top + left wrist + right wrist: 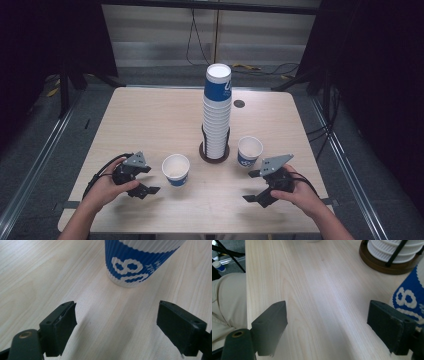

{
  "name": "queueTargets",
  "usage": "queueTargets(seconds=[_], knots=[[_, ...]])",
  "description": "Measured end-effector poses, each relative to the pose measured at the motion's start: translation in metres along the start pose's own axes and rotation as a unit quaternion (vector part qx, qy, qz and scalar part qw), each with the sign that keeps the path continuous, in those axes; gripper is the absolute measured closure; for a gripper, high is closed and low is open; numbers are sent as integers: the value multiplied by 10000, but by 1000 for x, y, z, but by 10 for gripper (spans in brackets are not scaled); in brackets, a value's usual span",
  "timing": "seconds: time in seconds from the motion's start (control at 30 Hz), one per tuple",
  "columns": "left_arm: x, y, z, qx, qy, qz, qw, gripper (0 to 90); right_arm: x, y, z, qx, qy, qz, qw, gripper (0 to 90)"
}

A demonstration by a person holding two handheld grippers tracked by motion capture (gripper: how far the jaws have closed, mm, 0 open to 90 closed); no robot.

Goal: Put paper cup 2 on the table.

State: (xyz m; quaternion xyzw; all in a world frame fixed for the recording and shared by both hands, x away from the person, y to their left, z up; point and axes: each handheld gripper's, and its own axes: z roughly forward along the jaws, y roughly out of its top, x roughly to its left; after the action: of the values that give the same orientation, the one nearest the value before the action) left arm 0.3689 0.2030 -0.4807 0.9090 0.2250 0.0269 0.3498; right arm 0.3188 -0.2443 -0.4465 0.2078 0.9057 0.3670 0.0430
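Two loose paper cups: one (176, 169) at about 7 o'clock from the tall stack of cups (217, 112), the other (250, 151) at about 4 o'clock from it, both upright on the table (150, 120), mouth up. Set apart from the stack and from each other, probably so that each gripper gets its own cup and has room around it. Stack itself kept upright in a round brown base with thin black rods (215, 154), so it does not topple when a cup is taken or added.

Left gripper (146, 180): jaws wide apart, nothing between them, pointing toward the left cup (140, 262), which stands just ahead at 12 o'clock in the left gripper view; no touch yet.

Right gripper (254, 186): jaws also wide apart and empty. In the right gripper view, the right cup (410, 300) just beside the right-hand jaw, at about 3 o'clock; contact there hard to tell. Base of the stack (382, 263) farther off at 1 o'clock.
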Motion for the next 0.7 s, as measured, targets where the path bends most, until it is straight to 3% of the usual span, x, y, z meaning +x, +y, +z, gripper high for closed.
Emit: queueTargets(seconds=[0.27, 0.4, 0.7], knots=[[5, -8, -6, -61, 85, -117, 9999, 159, -6, -20, -7, -27, -215, 166, 9996, 157], [6, -14, -5, -140, 25, -142, 9998, 159, -10, -31, -11, -136, -283, 365, 9988, 157], [11, -24, -8, -169, 173, -229, 9994, 161, -20, -53, -15, -4, -573, 544, 9969, 158]])
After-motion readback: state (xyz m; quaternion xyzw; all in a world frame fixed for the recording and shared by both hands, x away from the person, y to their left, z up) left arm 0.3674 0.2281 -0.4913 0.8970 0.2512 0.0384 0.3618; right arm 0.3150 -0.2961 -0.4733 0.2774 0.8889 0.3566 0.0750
